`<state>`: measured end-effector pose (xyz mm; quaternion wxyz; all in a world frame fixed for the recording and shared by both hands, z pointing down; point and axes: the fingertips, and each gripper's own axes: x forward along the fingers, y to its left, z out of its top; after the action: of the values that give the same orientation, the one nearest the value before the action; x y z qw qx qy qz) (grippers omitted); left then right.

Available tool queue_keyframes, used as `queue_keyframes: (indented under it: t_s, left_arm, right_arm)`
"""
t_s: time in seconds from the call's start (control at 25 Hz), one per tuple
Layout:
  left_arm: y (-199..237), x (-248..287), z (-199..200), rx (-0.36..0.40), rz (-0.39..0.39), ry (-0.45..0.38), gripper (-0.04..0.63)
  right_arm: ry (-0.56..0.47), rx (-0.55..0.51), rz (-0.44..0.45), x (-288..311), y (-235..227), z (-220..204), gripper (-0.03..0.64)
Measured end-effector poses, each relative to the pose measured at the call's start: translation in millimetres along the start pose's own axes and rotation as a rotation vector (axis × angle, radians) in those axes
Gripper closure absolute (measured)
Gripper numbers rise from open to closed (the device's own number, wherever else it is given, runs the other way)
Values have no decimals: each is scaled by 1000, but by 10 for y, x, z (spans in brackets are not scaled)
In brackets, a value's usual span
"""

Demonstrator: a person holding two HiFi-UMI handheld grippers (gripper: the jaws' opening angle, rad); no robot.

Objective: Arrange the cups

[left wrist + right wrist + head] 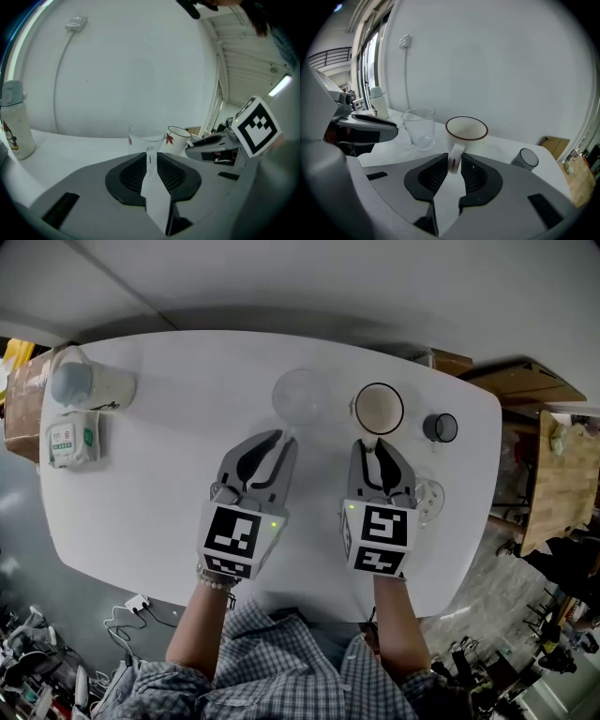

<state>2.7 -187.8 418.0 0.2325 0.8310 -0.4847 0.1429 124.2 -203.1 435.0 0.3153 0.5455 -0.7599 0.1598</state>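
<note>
Toward the far table (159, 493) edge, left gripper (284, 435) pinches glass cup (300, 395) handle — right gripper (373, 443), mug (379, 409) handle.

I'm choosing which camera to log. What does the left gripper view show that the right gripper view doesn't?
Only the left gripper view: the red leaf print on the white mug. Only the right gripper view: the small grey cup. Both: the clear glass cup, the mug and the bottle.

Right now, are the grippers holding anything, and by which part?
Yes, both. The right gripper grips the white mug by its handle; the left gripper grips the clear glass cup by its handle.
</note>
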Motion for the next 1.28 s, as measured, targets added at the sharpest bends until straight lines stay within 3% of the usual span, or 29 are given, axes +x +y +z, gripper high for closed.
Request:
queue_keyframes:
  t_s: [0.16,0.52,1.0,1.28]
  left_arm:
    - [3,1,3,1,-2,0,540]
    - [9,3,0,-2,1,-4,540]
    - [9,6,1,-2,3,-5,540]
    - [8,9,1,-1,4,-2,540]
  right_arm:
    - [-19,61,36,4,-5,8,545]
    - [-52,78,124,10,164,46,545]
    - [-57,61,239,-29,397,43,546]
    - [-30,-10,283,-23,374,27,545]
